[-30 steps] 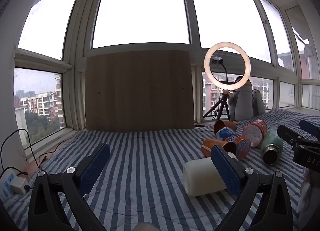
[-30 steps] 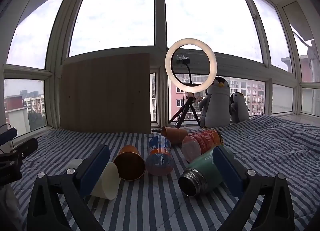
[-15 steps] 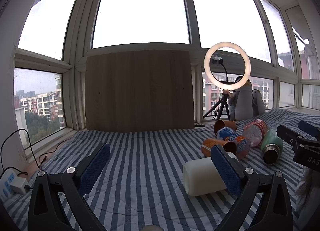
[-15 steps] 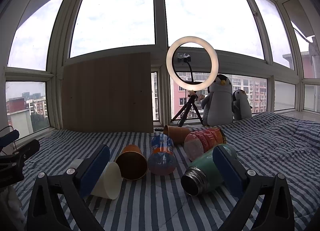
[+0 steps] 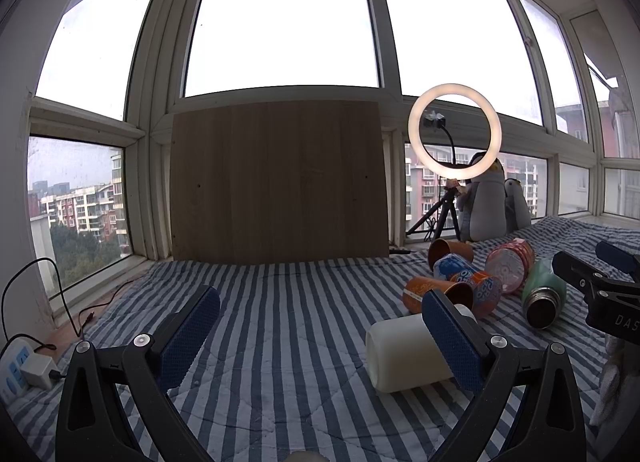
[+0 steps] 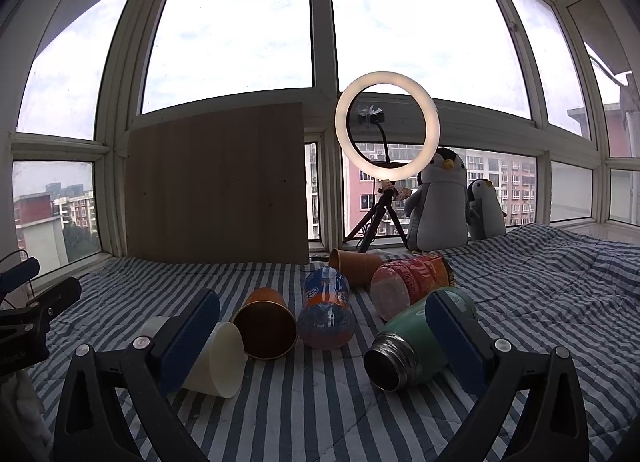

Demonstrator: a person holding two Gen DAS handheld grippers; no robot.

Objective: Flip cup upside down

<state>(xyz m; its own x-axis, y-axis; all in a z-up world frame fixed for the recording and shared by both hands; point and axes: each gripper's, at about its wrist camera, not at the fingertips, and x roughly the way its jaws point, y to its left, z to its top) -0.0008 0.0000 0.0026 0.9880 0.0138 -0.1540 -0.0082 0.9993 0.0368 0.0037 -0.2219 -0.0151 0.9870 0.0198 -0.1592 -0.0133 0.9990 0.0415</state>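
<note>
Both the left gripper and right gripper stood spread wide, empty; the cream cup lay sideways behind the left one's right finger.

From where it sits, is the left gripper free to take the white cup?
Probably yes. The left gripper is open, and the white cup lies on its side beside its right finger, with nothing in front of it on the striped blanket.

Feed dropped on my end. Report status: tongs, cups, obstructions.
Left tongs open, empty. Right tongs open, empty. White plastic cup on its side on the striped quilt, untouched. Green steel flask and other cups crowd beside it.
</note>
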